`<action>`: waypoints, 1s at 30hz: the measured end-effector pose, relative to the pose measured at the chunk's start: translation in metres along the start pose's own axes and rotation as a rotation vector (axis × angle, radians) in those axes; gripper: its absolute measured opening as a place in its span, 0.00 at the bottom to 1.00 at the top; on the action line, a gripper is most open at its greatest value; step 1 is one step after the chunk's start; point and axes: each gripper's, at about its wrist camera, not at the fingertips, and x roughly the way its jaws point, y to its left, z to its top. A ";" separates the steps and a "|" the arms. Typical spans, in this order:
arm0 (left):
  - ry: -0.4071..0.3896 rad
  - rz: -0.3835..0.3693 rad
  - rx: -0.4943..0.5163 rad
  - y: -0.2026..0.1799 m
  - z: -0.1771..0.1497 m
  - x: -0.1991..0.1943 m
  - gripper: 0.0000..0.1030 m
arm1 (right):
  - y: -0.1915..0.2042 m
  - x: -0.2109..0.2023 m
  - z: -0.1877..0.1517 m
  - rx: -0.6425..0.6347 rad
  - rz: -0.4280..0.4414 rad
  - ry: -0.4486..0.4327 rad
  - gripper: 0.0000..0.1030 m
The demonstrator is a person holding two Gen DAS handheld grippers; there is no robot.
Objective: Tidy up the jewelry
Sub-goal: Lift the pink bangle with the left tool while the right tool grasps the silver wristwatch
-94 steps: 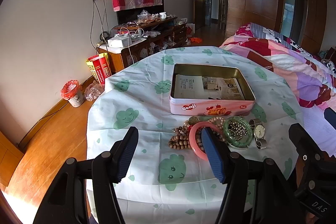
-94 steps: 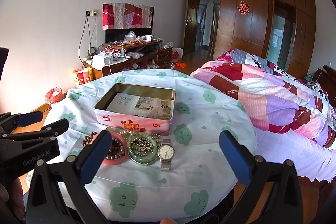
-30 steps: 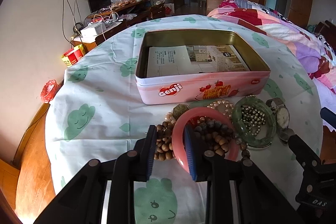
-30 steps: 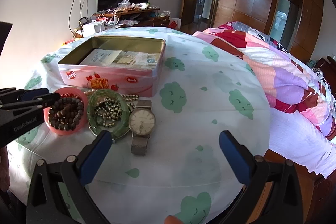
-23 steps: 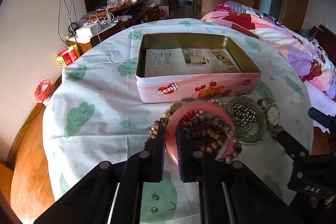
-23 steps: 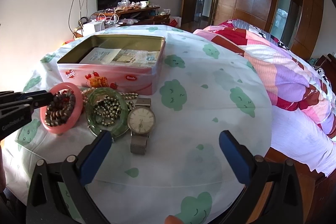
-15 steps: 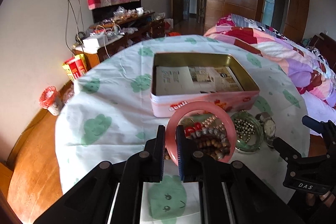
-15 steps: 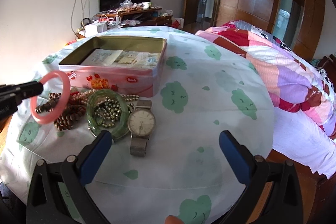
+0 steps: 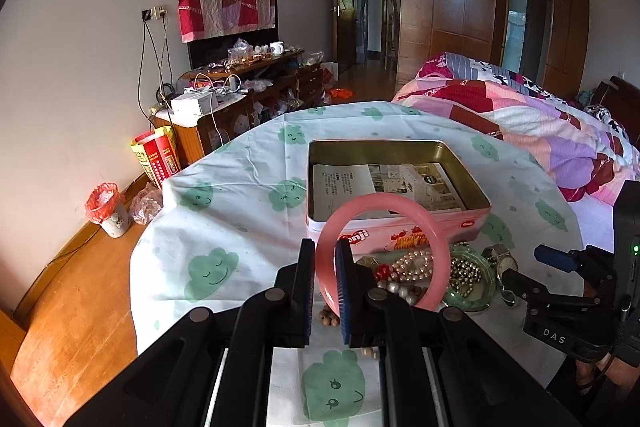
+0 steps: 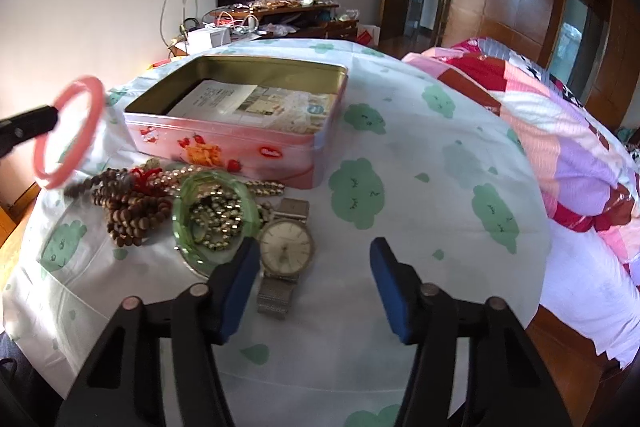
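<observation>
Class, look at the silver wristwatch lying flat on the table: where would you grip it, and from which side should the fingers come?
Grip the silver wristwatch across its round case, coming from above. It lies face up, and the metal band looks floppy, so the rigid case seems the surest hold.

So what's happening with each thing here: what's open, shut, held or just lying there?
Pink bangle: held off the table.
Left gripper: shut on the bangle's rim.
Right gripper: open, jaws just closing, nothing between.
Pink biscuit tin: lidless, papers inside.
Silver wristwatch: lying face up.
Green bangle: lying over metal beads.
</observation>
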 end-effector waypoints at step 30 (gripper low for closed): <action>0.029 -0.014 0.008 -0.005 -0.008 0.006 0.09 | 0.002 -0.019 0.007 -0.019 0.066 -0.078 0.33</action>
